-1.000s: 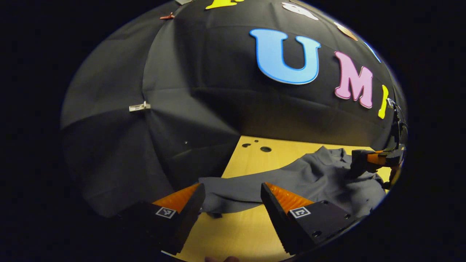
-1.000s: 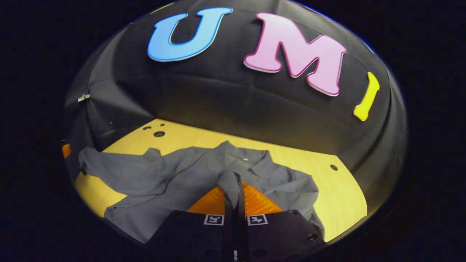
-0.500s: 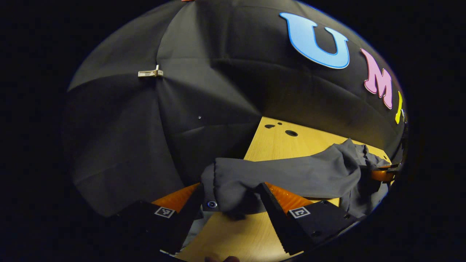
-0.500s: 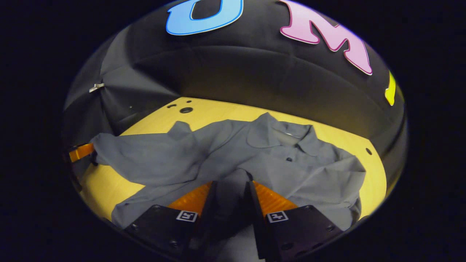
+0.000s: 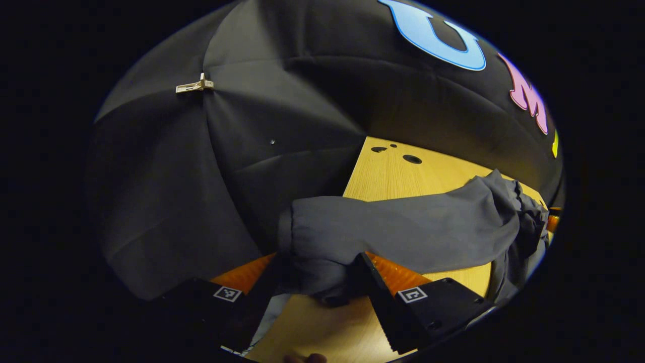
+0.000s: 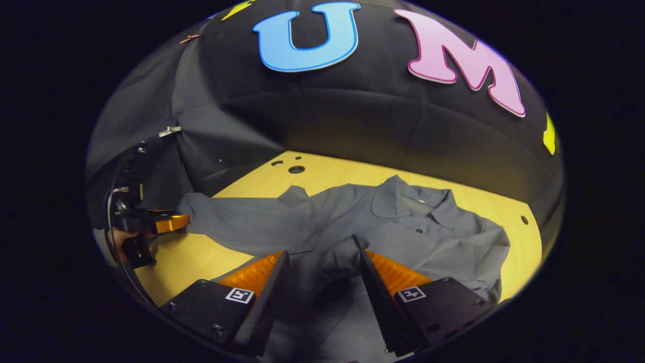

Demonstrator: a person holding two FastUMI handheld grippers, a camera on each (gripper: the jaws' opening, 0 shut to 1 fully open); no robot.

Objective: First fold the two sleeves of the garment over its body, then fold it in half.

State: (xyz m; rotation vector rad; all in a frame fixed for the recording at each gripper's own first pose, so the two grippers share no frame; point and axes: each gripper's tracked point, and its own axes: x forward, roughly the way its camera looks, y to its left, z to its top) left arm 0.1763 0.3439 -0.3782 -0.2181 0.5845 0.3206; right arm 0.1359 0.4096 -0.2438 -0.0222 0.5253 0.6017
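A grey shirt [image 6: 403, 227] lies collar-far on the wooden table [image 6: 191, 257]. The left gripper [image 5: 317, 275] is closing around its sleeve cuff [image 5: 307, 237], though I cannot tell if it pinches. The right gripper [image 6: 320, 262] stands apart over the folded right sleeve. A loose grip could drop the cuff mid-fold.

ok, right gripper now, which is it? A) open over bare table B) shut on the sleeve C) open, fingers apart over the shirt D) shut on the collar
C: the right gripper has its fingers spread wide, with the grey shirt lying between and below them.
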